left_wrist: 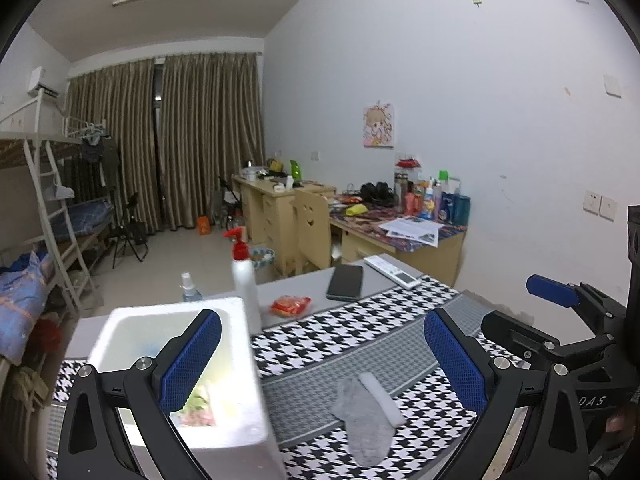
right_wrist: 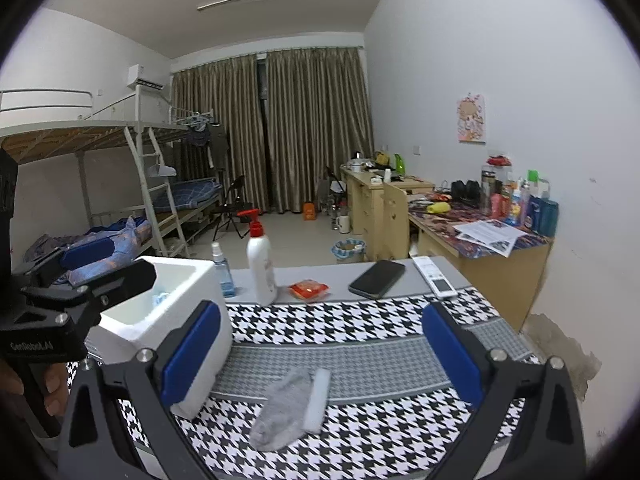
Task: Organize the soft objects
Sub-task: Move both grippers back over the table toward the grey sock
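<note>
A grey sock with a white cuff [left_wrist: 366, 416] lies flat on the houndstooth cloth [left_wrist: 360, 332]; it also shows in the right wrist view [right_wrist: 290, 408]. A white foam box [left_wrist: 176, 364] stands to its left, with soft items inside; it also shows in the right wrist view [right_wrist: 168, 312]. My left gripper [left_wrist: 322, 360] is open and empty, above the box edge and the sock. My right gripper [right_wrist: 320, 356] is open and empty, hovering over the sock. The left gripper's body shows at the left of the right wrist view [right_wrist: 80, 284].
At the table's far side stand a small spray bottle [right_wrist: 222, 270], a white pump bottle [right_wrist: 260, 264], a red snack packet [right_wrist: 309, 290], a black phone [right_wrist: 377, 278] and a white remote [right_wrist: 434, 278]. Desks, a bunk bed and curtains lie beyond.
</note>
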Tool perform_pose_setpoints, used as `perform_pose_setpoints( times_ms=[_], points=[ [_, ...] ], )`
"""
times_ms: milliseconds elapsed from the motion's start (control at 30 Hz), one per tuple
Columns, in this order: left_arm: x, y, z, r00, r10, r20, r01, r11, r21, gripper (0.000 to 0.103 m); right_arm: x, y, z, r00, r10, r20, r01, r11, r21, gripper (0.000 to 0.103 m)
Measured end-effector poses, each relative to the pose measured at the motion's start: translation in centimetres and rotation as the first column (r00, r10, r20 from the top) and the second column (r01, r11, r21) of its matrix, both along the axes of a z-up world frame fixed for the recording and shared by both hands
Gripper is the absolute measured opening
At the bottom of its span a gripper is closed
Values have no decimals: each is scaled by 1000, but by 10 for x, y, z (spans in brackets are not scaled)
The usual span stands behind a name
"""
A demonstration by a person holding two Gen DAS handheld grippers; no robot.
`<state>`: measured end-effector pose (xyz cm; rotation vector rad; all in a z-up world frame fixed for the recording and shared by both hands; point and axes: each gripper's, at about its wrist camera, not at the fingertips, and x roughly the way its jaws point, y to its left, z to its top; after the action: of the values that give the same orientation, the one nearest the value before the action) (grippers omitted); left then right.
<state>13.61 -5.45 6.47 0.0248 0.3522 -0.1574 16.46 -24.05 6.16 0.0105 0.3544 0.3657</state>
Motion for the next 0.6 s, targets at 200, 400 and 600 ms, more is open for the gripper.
perform_pose_setpoints(
  times_ms=[200, 400, 600],
  points=[
    [2, -14, -7, 999, -24, -21, 24, 1000, 4, 102, -4, -18, -6, 1000, -13, -12, 13, 1000, 10, 102],
    [14, -30, -23, 997, -34, -62, 35, 999, 13, 102, -2, -30, -13, 999, -32, -39, 32, 999, 7, 102],
    [26, -43, -45, 991, -56, -121, 58, 998, 12, 102, 4, -41, -25, 996, -42, -77, 44, 999, 19, 102]
  ],
)
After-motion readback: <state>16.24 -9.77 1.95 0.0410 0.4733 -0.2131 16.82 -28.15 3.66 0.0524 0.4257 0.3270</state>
